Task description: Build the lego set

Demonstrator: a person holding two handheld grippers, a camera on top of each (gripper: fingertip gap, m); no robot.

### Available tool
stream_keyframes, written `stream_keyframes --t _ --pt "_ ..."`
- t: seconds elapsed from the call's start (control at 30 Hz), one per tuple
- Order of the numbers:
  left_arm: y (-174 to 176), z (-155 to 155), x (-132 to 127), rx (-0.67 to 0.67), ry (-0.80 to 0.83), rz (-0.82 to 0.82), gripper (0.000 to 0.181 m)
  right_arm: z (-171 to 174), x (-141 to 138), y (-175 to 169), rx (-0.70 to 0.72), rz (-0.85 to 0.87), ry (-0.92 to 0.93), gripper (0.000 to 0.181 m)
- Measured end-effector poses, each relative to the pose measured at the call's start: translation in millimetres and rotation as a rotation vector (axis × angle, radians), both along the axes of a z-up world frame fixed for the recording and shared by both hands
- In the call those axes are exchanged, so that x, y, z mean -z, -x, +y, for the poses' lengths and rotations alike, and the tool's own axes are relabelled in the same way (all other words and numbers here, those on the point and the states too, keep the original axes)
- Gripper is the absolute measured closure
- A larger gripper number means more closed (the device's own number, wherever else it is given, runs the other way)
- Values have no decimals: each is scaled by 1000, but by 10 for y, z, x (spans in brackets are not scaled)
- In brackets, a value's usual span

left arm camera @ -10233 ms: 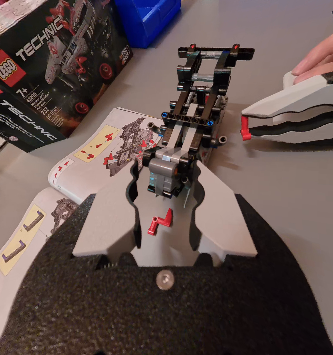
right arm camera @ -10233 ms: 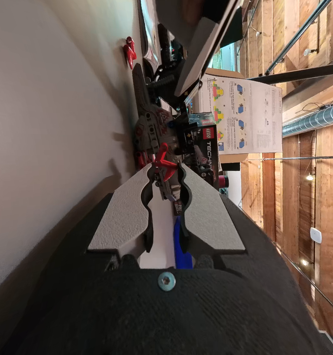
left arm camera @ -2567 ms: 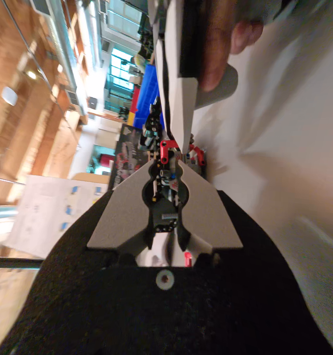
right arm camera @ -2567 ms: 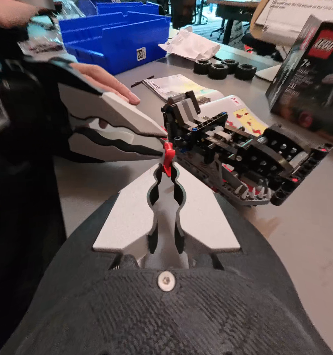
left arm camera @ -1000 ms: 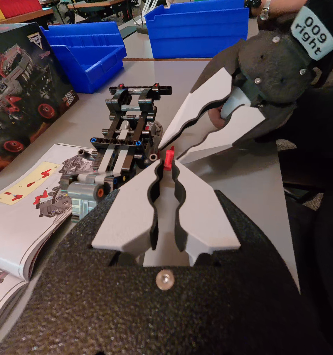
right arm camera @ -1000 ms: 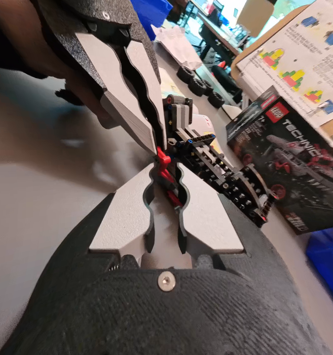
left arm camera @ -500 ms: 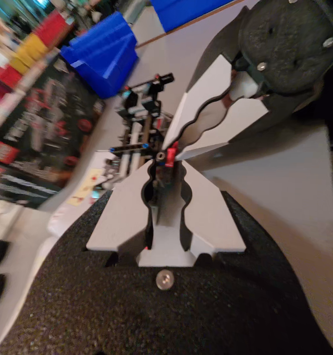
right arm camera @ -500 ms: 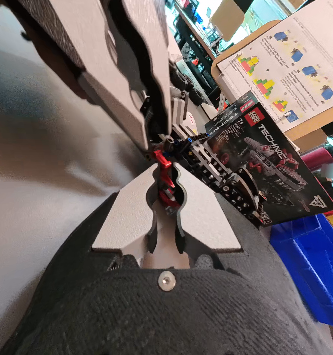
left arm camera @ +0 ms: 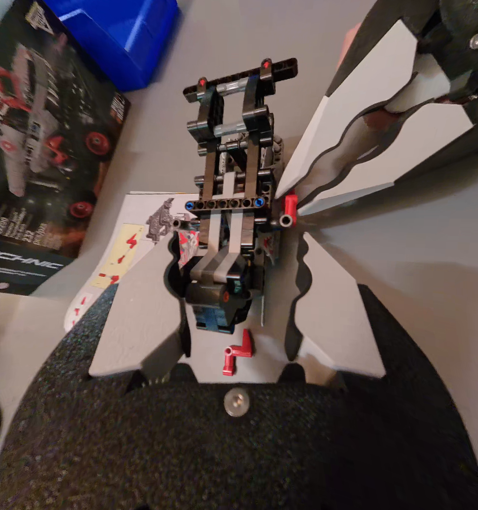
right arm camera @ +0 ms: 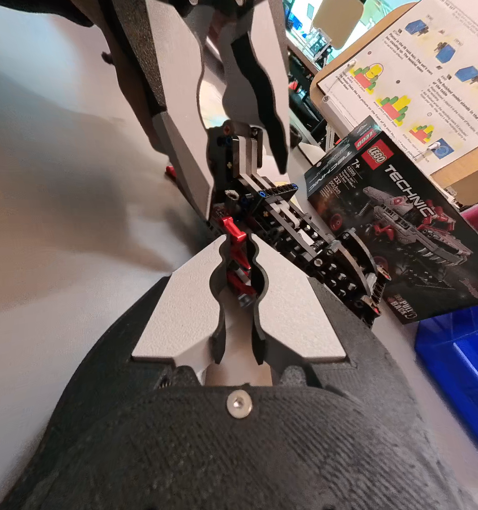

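Since half a second ago the left tool has spread wide around the model on the bench. Right tool, at its 2 o'clock, pinches the red connector against the model's side pin.

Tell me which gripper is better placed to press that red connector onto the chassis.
Right. The right gripper already pinches the red connector against the chassis side. The left gripper is open, straddling the chassis's near end, so it likely suits bracing.
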State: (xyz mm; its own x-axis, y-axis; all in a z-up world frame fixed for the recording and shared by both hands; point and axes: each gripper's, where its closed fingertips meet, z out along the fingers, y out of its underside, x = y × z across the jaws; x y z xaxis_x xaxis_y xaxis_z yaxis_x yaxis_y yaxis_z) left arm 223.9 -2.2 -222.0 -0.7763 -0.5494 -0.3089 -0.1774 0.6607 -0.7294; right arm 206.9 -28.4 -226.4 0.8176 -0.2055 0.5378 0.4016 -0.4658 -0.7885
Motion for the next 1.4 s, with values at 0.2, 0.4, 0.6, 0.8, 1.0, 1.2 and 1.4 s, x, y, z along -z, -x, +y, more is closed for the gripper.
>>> stream_keyframes --t 0.2,0.4,0.6,0.8,1.0,1.2,1.4 --pt "-54 5 27 -34 -25 -1 103 3 4 2 4 -24 5 172" --pt "-68 -16 62 12 -92 32 100 7 6 6 0 -33 7 172" --pt "-47 -14 18 84 -174 86 103 23 57 14 5 -52 42 172" --pt "-9 58 180 77 -252 214 99 51 25 23 17 -27 19 172" --pt "-63 42 158 67 -247 173 112 48 23 2 36 -15 17 172" --pt "-56 -3 161 51 -120 207 105 51 30 -24 52 -9 21 172" --pt "-76 4 156 24 -44 182 107 53 34 -40 58 2 23 172"
